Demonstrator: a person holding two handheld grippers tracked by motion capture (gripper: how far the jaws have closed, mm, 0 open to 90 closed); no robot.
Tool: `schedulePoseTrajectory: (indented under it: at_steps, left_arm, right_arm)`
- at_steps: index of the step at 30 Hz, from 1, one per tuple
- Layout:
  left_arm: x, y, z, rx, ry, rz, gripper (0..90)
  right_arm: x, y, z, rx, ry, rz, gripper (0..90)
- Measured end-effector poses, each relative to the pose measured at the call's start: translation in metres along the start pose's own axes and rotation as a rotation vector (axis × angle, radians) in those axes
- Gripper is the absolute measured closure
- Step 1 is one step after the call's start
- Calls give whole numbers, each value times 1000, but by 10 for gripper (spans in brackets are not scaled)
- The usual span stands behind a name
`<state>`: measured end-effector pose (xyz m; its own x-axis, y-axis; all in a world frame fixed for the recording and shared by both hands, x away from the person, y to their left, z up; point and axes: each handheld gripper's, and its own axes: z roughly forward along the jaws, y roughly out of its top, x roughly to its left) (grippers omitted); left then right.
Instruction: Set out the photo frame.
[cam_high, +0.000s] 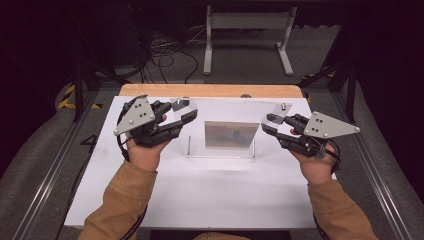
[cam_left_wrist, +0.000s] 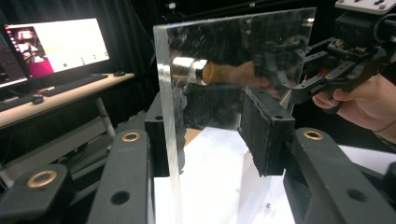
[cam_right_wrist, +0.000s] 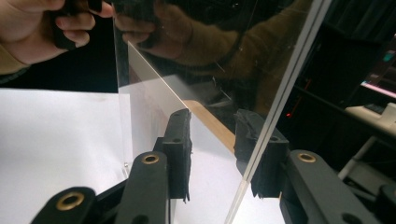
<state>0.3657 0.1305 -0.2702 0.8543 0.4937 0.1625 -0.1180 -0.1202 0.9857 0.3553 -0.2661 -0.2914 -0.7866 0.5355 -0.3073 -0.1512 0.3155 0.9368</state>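
1 clear acrylic panel (cam_high: 227, 120) is held upright above the white tabletop (cam_high: 200, 190), near the table's far half, between the 2 grippers. A small picture card (cam_high: 231, 135) is seen at the panel's lower middle in the high view, with 2 thin clear posts below it at either side. The panel's upper left corner is straddled by the left gripper (cam_high: 184, 116), whose jaws stand apart on either side of the sheet in the left gripper view, the left pad against the panel's edge (cam_left_wrist: 168, 116) and the right pad off the surface; a firm grip cannot be told. The upper right corner is straddled by the right gripper (cam_high: 268, 125); in the right gripper view the sheet (cam_right_wrist: 261, 70) runs between the 2 black pads, close to the right one, and contact cannot be confirmed there either. Each gripper is held in a hand with a tan sleeve (cam_high: 117, 200). A wooden strip (cam_high: 210, 90) is seen along the table's far edge, and a lit monitor (cam_left_wrist: 60, 46) stands on a desk in the left gripper view.
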Motion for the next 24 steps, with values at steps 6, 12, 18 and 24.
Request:
schedulePoseTrajectory:
  at_steps: [6, 12, 18, 24]
  left_arm:
    - [-4, 9, -1, -4, -12, -19, 597]
    - [4, 11, 4, 23, -28, -71, 602]
    - [20, 5, 18, 68, -59, -138, 601]
    - [26, 8, 25, 97, -52, -158, 601]
  right_arm:
    - [1, 10, -4, 15, 15, 24, 641]
    - [-7, 14, -3, 50, 38, 89, 644]
    - [-16, 12, 1, 78, 47, 137, 646]
    - [-28, 10, 7, 96, 56, 180, 642]
